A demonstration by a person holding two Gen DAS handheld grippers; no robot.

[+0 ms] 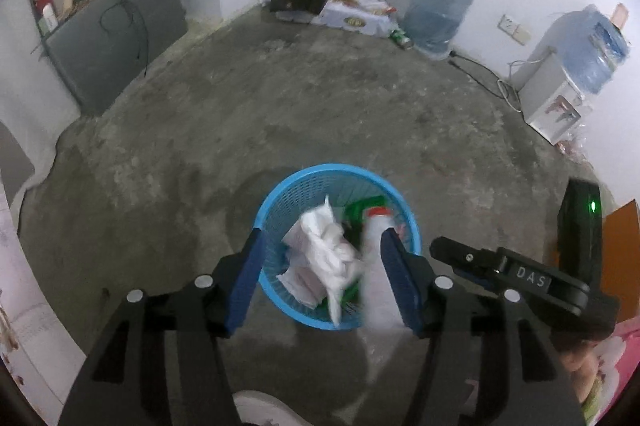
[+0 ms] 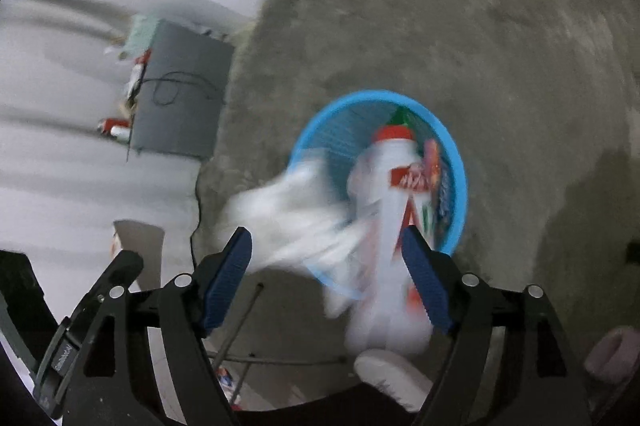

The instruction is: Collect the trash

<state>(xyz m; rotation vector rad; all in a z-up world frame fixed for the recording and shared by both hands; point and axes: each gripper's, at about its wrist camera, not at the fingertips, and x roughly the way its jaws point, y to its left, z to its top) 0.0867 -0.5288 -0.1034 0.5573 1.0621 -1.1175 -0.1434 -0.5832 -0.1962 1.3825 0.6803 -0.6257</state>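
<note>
While both hand-held grippers stand open, trash hangs over the blue basket point(image 1: 280, 193).
White bag point(image 1: 324, 250) sits between the left hand-held gripper point(image 1: 320, 282) fingers; white bottle point(image 2: 384, 226), red-capped, lies beside the right hand-held gripper point(image 2: 328, 278) finger, blurred.

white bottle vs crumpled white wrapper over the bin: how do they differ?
The white bottle is rigid, with a red cap and a red-green label; the crumpled white wrapper is soft, shapeless, mostly plain white. The bottle points cap-first into the blue basket, its base sticking out over the near rim; the wrapper drapes across the near-left rim. The bottle is longer. Both are white, motion-blurred, over the same basket, gripped by neither open hand-held gripper.
</note>
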